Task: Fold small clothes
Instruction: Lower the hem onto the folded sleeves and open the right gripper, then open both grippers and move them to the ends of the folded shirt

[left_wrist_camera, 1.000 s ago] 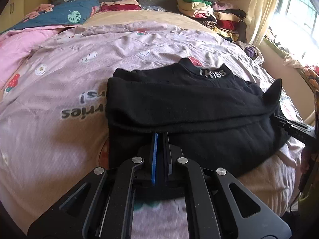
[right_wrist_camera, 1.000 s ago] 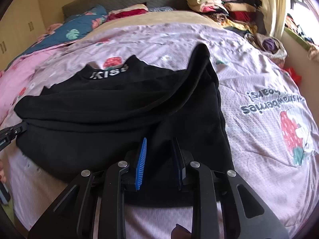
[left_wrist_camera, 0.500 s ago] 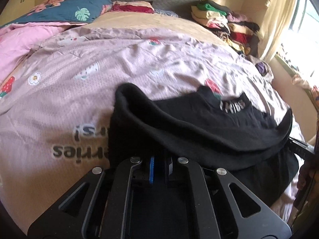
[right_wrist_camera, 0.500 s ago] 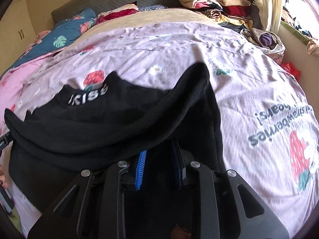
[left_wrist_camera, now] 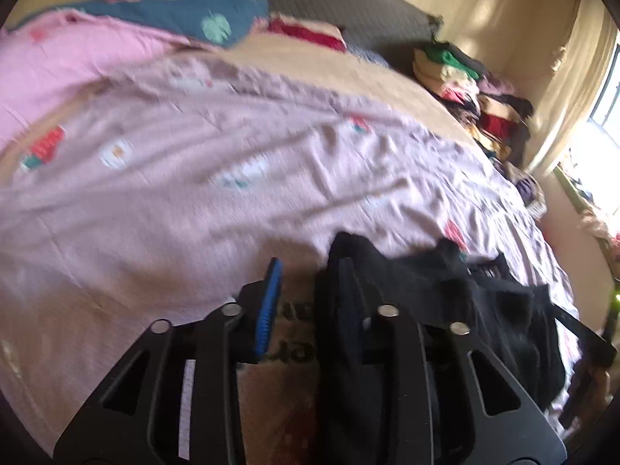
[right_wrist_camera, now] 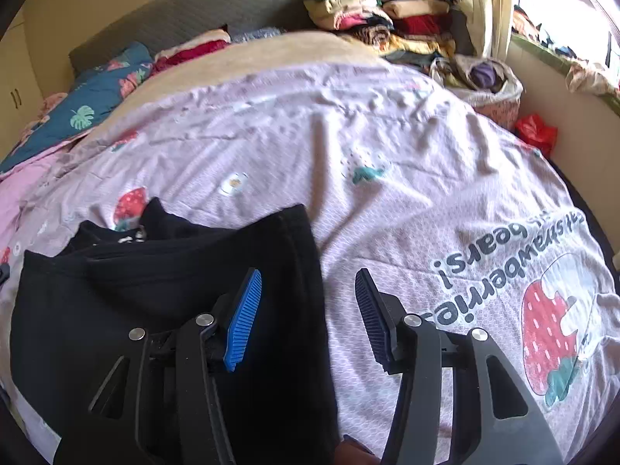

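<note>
Lying bunched below both tools, the soft black knit top [right_wrist_camera: 162, 310] is resting on the wrinkled lilac strawberry-print quilt [right_wrist_camera: 387, 155]. The right gripper [right_wrist_camera: 308, 312] is gaping wide, ribbed blue pads [right_wrist_camera: 242, 317] bare. The left gripper [left_wrist_camera: 310, 302] is spreading too, cloth draping its right finger.

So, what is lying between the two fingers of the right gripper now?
In the right wrist view, the open right gripper has the black garment's right edge and a strip of bare pink printed bedsheet between its fingers; nothing is gripped.

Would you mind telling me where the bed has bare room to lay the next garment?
Free: the lilac quilt between the black sweater and the beige blanket, and right of the sweater over the strawberry print. Crowded: the clothes pile by the headboard.
</note>
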Demonstrator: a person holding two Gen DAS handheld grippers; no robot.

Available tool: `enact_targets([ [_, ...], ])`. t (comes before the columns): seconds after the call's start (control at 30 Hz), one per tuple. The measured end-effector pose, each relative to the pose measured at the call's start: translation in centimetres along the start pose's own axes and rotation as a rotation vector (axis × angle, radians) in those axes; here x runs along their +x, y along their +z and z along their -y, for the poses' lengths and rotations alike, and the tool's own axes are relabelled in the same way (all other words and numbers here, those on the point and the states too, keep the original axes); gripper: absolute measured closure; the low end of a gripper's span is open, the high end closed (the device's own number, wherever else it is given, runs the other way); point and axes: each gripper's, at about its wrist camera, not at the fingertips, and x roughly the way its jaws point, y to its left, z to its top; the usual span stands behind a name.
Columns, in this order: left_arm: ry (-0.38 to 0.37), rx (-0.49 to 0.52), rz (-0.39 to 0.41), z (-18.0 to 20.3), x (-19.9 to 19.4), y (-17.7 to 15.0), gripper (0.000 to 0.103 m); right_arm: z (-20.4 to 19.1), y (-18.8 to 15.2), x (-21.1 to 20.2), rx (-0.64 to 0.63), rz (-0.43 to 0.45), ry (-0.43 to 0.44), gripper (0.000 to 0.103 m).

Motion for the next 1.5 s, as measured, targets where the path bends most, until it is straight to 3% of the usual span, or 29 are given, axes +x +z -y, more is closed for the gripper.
enact_targets([
  [0.1, -0.057, 0.015, -0.075, 0.9, 1.6, -0.9, 0.065, 0.2, 0.0, 0.7, 0.020, -0.003, 0.027, 0.054],
  [0.17, -0.040, 0.040, -0.079, 1.6, 2.3, -1.3, 0.065, -0.2, 0.0, 0.7, 0.017, 0.001, 0.036, 0.054],
  [0.2, -0.036, 0.048, -0.082, 1.9, 2.6, -1.5, 0.066, -0.4, 0.0, 0.8, 0.011, 0.002, 0.037, 0.054],
  [0.23, -0.041, 0.044, -0.078, 1.9, 2.7, -1.6, 0.077, -0.7, 0.1, 1.0, -0.003, 0.002, 0.035, 0.054],
  [0.27, -0.040, 0.038, -0.070, 1.9, 2.7, -1.6, 0.086, -1.0, 0.1, 1.1, -0.017, -0.001, 0.032, 0.060],
  [0.3, -0.036, 0.032, -0.057, 1.8, 2.6, -1.6, 0.093, -1.3, 0.2, 1.3, -0.027, -0.004, 0.031, 0.081],
  [0.33, -0.041, 0.022, -0.050, 1.6, 2.4, -1.5, 0.094, -1.5, 0.2, 1.4, -0.034, -0.010, 0.039, 0.092],
  [0.37, -0.049, 0.009, -0.041, 1.4, 2.2, -1.5, 0.095, -1.6, 0.2, 1.4, -0.032, -0.010, 0.046, 0.097],
  [0.53, -0.046, 0.039, 0.055, 1.9, -0.6, -0.9, 0.099, 0.3, 1.3, -1.0, 0.079, 0.070, 0.124, 0.097],
  [0.63, -0.029, 0.039, 0.079, 1.8, -0.9, -0.5, 0.099, 2.1, 2.0, -1.1, 0.172, 0.068, 0.183, 0.097],
  [0.93, 0.031, 0.035, 0.024, 1.8, 1.3, -0.9, 0.095, 1.7, 1.2, 0.7, 0.149, 0.034, 0.105, 0.097],
  [1.07, 0.048, 0.056, 0.027, 2.2, 0.6, -1.0, 0.089, 1.0, 0.6, 0.3, 0.112, 0.040, 0.060, 0.092],
  [1.2, 0.055, 0.079, 0.027, 2.7, -0.3, -1.2, 0.079, 1.0, -0.5, -1.1, 0.093, 0.051, 0.036, 0.066],
  [1.27, 0.059, 0.087, 0.022, 3.0, -0.6, -1.5, 0.076, 1.1, -1.3, -1.9, 0.089, 0.050, 0.036, 0.058],
  [1.5, 0.057, 0.111, 0.010, 3.8, -1.9, -2.9, 0.065, 0.3, -4.2, -5.0, 0.045, 0.040, 0.099, 0.046],
])
